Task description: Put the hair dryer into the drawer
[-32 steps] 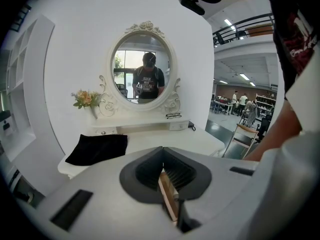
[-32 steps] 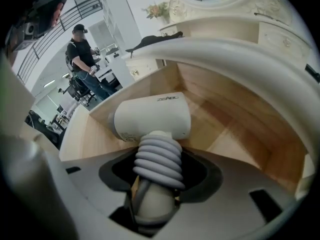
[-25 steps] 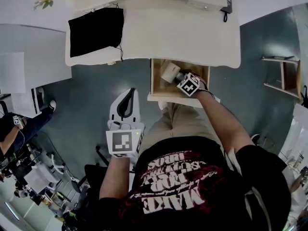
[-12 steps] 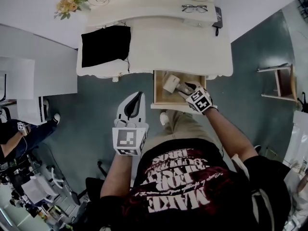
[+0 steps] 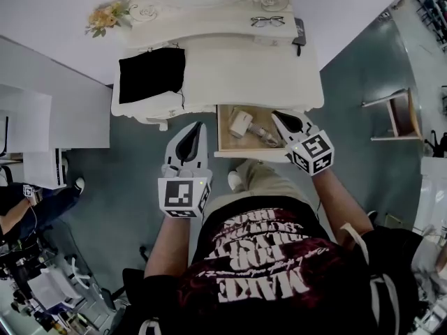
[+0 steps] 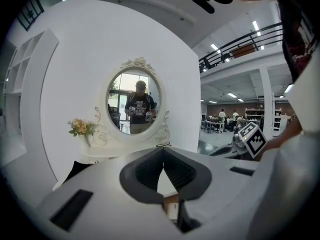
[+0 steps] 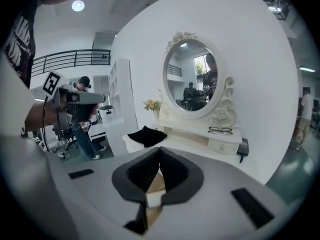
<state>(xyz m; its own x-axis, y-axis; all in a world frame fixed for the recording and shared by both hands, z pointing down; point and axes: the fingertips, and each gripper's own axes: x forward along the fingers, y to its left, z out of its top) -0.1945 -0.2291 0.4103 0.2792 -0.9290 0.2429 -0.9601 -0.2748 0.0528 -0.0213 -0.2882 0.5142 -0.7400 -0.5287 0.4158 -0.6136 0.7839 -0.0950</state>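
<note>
The white hair dryer (image 5: 242, 123) lies inside the open wooden drawer (image 5: 223, 127) of the white dressing table (image 5: 230, 65). My right gripper (image 5: 274, 114) hovers over the drawer's right side, apart from the dryer, its jaws shut with nothing between them. In the right gripper view the right gripper (image 7: 160, 150) points at the table and mirror. My left gripper (image 5: 199, 125) hangs left of the drawer, shut and empty. In the left gripper view the left gripper (image 6: 163, 150) has its tips meeting.
On the tabletop lie a black cloth (image 5: 151, 74), glasses (image 5: 268, 21) and a dark handset (image 5: 299, 31). Flowers (image 5: 105, 18) and an oval mirror (image 7: 194, 76) stand at the back. A small wooden stand (image 5: 394, 114) is at the right, and a seated person (image 5: 28, 202) is at the far left.
My right gripper has let go of the hair dryer, risen out of the drawer to its right side and shut. The left gripper has risen a little. The dryer stays in the drawer.
</note>
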